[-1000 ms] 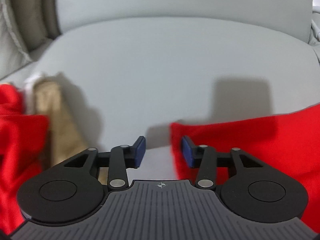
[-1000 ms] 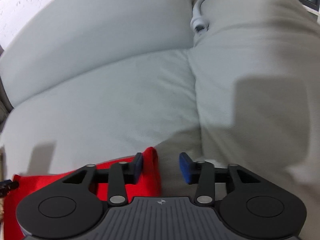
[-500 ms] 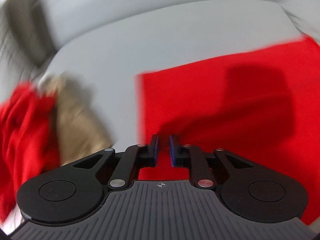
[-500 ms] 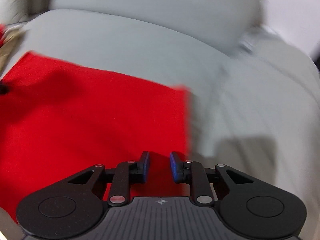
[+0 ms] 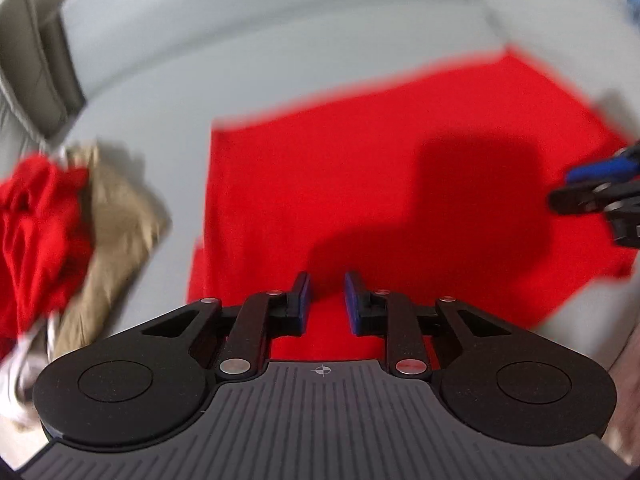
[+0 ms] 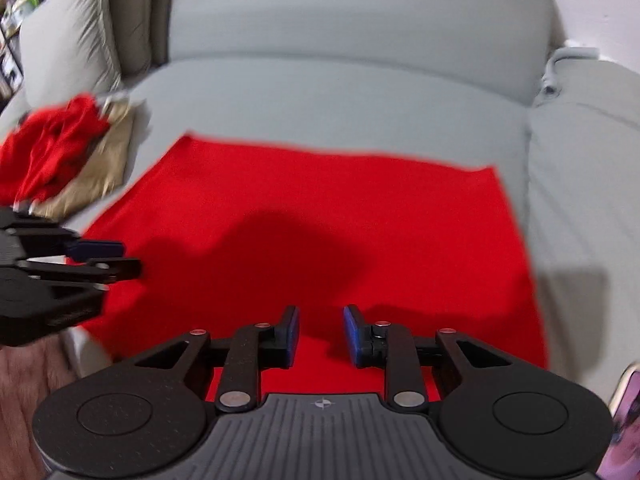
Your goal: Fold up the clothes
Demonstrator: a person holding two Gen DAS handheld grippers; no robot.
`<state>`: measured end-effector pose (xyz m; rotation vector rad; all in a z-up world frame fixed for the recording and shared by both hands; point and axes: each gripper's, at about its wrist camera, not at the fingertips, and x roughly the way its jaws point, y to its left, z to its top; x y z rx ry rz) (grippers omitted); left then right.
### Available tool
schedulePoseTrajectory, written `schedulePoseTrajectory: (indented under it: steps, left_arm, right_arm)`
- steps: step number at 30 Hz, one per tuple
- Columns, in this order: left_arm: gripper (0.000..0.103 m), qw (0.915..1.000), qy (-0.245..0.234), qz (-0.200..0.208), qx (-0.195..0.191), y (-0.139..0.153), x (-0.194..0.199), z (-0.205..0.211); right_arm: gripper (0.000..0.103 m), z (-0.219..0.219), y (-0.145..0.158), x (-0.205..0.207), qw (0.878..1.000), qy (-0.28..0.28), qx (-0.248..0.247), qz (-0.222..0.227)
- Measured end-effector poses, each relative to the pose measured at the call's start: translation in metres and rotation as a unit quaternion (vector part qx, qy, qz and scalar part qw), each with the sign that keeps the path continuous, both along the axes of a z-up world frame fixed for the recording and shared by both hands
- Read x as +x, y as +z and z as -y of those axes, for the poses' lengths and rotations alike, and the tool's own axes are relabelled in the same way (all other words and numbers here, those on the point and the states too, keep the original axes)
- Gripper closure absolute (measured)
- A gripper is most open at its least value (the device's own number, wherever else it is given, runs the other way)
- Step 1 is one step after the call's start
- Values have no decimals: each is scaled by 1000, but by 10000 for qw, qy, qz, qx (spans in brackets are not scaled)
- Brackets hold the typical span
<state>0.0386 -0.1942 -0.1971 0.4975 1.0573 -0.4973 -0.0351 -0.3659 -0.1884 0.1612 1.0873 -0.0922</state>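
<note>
A red garment (image 5: 360, 184) lies spread flat on the grey sofa seat; it also shows in the right wrist view (image 6: 320, 232). My left gripper (image 5: 325, 300) hovers over the garment's near left part, jaws apart and empty. My right gripper (image 6: 320, 334) hovers over the garment's near edge, jaws apart and empty. The right gripper's fingers (image 5: 592, 184) show at the right edge of the left wrist view. The left gripper (image 6: 100, 256) shows at the left edge of the right wrist view.
A crumpled red cloth (image 6: 52, 148) and a tan garment (image 6: 100, 160) lie piled at the seat's left; they also show in the left wrist view (image 5: 36, 232) (image 5: 116, 224). The sofa backrest (image 6: 360, 16) and a pillow (image 6: 68, 28) stand behind. An armrest (image 6: 584, 160) rises on the right.
Both grippers have pulled back toward the seat's front, away from the garment's far corners. Half a second ago their jaws were nearly closed; now both are open, and the garment lies flat.
</note>
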Motion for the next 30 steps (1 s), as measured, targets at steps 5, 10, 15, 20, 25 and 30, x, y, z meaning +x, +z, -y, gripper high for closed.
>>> schedulePoseTrajectory:
  steps: [5, 10, 15, 20, 25, 30]
  left_arm:
    - [78, 9995, 48, -167, 266, 6, -14, -18]
    - [72, 9988, 55, -274, 405, 20, -34, -22]
    - [65, 9980, 226, -513, -298, 32, -59, -32]
    - [61, 9975, 135, -518, -456, 31, -75, -38]
    - [61, 9966, 142, -561, -578, 29, -79, -45]
    - [61, 9964, 187, -469, -684, 28, -80, -51]
  right_arm:
    - [79, 16, 8, -41, 9957, -741, 449, -320]
    - [68, 16, 12, -70, 9898, -1173, 625, -510]
    - [58, 5, 20, -87, 9846, -1376, 1076, 27]
    - [58, -18, 24, -94, 9845, -1294, 1159, 220]
    - [58, -39, 28, -109, 9861, -1181, 1145, 236]
    - [57, -44, 39, -114, 9882, -1162, 945, 331]
